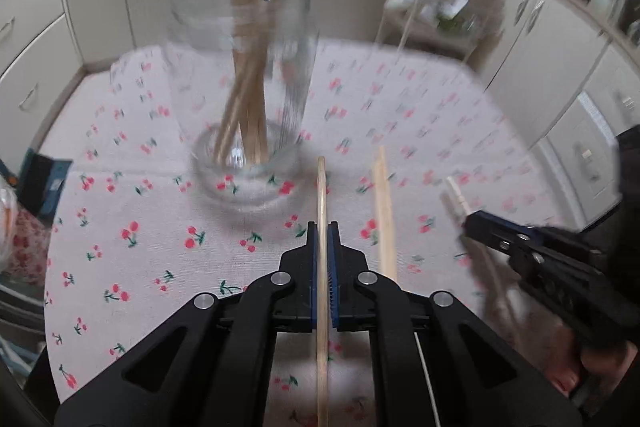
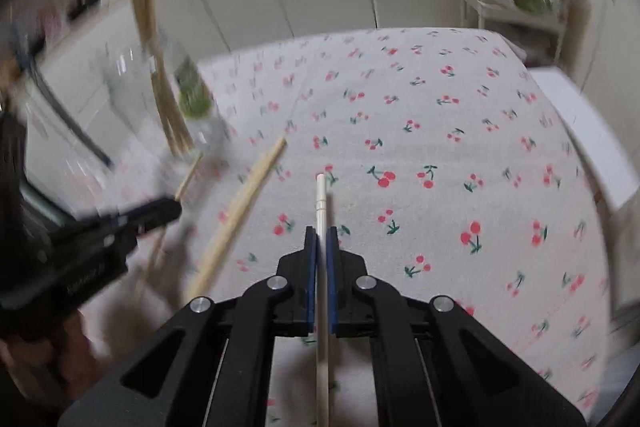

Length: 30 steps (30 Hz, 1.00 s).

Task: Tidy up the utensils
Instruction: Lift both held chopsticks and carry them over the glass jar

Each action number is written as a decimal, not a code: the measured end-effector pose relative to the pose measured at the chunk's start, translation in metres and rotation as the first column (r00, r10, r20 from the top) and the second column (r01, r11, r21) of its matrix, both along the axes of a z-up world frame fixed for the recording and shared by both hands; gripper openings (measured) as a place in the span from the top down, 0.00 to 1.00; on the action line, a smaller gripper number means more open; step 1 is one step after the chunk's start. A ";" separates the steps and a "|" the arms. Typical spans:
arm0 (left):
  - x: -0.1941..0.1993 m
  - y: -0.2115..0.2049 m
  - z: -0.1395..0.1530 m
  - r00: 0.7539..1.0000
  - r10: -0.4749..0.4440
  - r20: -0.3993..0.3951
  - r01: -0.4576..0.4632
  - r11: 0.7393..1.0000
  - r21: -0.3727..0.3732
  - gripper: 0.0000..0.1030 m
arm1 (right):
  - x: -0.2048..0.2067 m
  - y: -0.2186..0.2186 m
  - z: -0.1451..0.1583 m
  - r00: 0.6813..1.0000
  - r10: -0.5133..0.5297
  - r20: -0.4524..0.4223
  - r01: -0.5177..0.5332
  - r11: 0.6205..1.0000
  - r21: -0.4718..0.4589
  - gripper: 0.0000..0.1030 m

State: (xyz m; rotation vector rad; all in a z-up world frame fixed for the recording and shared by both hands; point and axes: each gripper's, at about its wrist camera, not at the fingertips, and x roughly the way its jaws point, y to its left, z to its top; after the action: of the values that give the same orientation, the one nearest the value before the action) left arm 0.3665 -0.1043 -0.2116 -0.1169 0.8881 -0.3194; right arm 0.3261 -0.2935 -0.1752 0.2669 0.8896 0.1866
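**Both claws loaded, glass ahead of the left one**

The left claw (image 1: 322, 227) is clenched on a wooden chopstick (image 1: 321, 187) that runs lengthwise between its pads, tip pointing forward toward the glass (image 1: 244, 171) just ahead and slightly left. That glass already stands upright with a bundle of chopsticks inside. The right claw (image 2: 321, 231) grips a pale chopstick (image 2: 321, 199) the same way, along its own line, aimed over the cherry-print cloth (image 2: 440, 147). A loose chopstick (image 1: 383, 207) lies flat between the two claws. The left hand looks nearer the glass
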 end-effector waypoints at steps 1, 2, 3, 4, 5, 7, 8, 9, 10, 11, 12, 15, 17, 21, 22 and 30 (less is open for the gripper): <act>-0.008 0.006 0.009 0.999 -0.003 0.041 0.004 1.000 -0.030 0.96 | -0.004 -0.005 0.004 1.000 -0.014 0.027 0.012 0.998 0.055 0.94; -0.015 0.011 0.016 0.997 -0.002 0.077 0.006 0.999 -0.053 0.96 | -0.008 -0.008 0.009 0.998 -0.031 0.058 0.025 0.995 0.094 0.94; -0.021 0.016 0.024 0.994 0.001 0.112 0.007 0.997 -0.074 0.96 | -0.012 -0.007 0.013 0.996 -0.041 0.083 0.031 0.993 0.113 0.94; -0.028 0.023 0.034 0.988 0.011 0.155 0.003 0.995 -0.096 0.96 | -0.014 -0.007 0.018 0.993 -0.047 0.109 0.032 0.991 0.130 0.94; -0.032 0.029 0.044 0.981 0.022 0.193 0.000 0.994 -0.113 0.96 | -0.017 -0.006 0.024 0.989 -0.054 0.139 0.033 0.988 0.151 0.94; -0.038 0.039 0.062 0.964 0.051 0.261 -0.016 0.991 -0.135 0.96 | -0.023 -0.002 0.038 0.976 -0.077 0.205 0.040 0.983 0.181 0.94; -0.039 0.044 0.071 0.955 0.068 0.290 -0.025 0.989 -0.147 0.96 | -0.026 0.001 0.046 0.965 -0.090 0.246 0.042 0.980 0.192 0.94; -0.039 0.049 0.081 0.942 0.087 0.325 -0.034 0.986 -0.166 0.96 | -0.027 0.004 0.052 0.955 -0.101 0.277 0.045 0.978 0.202 0.94; -0.037 0.054 0.089 0.931 0.104 0.351 -0.044 0.984 -0.174 0.96 | -0.028 0.003 0.058 0.948 -0.112 0.299 0.049 0.977 0.208 0.94; -0.035 0.057 0.096 0.918 0.120 0.377 -0.054 0.982 -0.181 0.96 | -0.029 0.004 0.064 0.938 -0.123 0.323 0.055 0.976 0.211 0.94; -0.032 0.060 0.102 0.908 0.134 0.397 -0.059 0.979 -0.196 0.96 | -0.030 0.008 0.070 0.926 -0.135 0.352 0.062 0.976 0.210 0.94; -0.016 0.071 0.121 0.878 0.186 0.442 -0.074 0.963 -0.258 0.96 | -0.028 0.013 0.080 0.907 -0.151 0.393 0.068 0.974 0.217 0.94; -0.001 0.078 0.133 0.854 0.226 0.468 -0.090 0.951 -0.296 0.96 | -0.027 0.018 0.086 0.896 -0.149 0.418 0.066 0.976 0.207 0.94; 0.028 0.090 0.153 0.807 0.302 0.507 -0.127 0.928 -0.350 0.96 | -0.027 0.018 0.095 0.870 -0.177 0.461 0.085 0.973 0.214 0.94; 0.034 0.091 0.155 0.799 0.314 0.513 -0.133 0.924 -0.359 0.96 | -0.027 0.017 0.097 0.859 -0.187 0.476 0.091 0.972 0.217 0.94; 0.074 0.087 0.157 0.734 0.393 0.553 -0.186 0.900 -0.393 0.96 | -0.006 0.015 0.108 0.822 -0.233 0.520 0.116 0.962 0.247 0.94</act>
State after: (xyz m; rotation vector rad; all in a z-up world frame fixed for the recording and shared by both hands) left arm 0.4402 -0.0176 -0.0546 -0.4218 0.1353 -0.1752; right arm 0.3199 -0.2783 -0.0677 0.4600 0.2686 0.1698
